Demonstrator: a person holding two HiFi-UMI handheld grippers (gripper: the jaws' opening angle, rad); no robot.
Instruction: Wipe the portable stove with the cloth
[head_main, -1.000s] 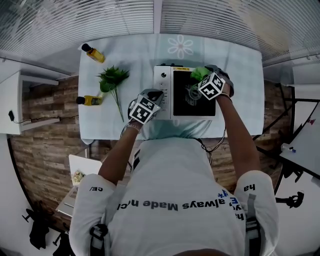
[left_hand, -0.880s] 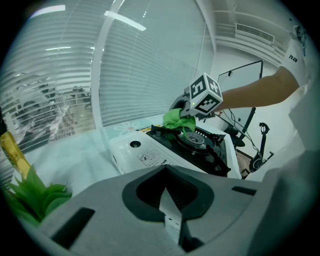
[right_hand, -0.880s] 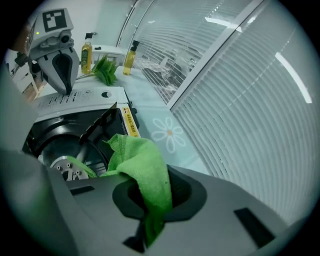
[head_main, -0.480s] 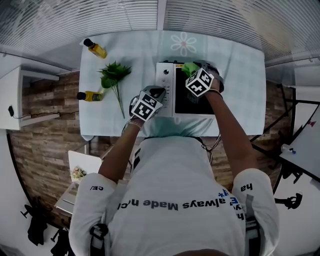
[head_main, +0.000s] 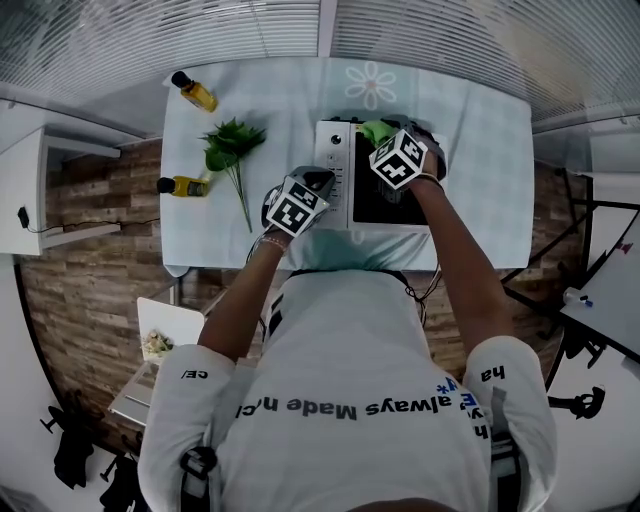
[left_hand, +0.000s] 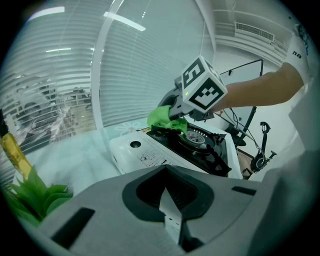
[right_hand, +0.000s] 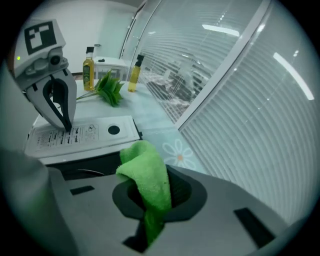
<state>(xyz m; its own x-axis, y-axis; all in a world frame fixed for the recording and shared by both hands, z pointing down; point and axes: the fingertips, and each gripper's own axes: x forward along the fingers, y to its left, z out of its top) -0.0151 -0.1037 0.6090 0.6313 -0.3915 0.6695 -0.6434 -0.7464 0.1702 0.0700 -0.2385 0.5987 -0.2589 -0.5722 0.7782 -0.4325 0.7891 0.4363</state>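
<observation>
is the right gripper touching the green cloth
Touching. The right gripper view shows the cloth pinched between the jaws of the right gripper.

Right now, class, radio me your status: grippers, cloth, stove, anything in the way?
Right gripper shut on cloth, at far edge of stove. Left gripper shut, empty, tips at control panel. Bottles, plant off left, clear.

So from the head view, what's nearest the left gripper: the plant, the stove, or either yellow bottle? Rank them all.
1. Portable stove, right at the left gripper tips.
2. Green plant, to its left.
3. Nearer yellow bottle, farther left.
4. Far yellow bottle, back left corner.
</observation>
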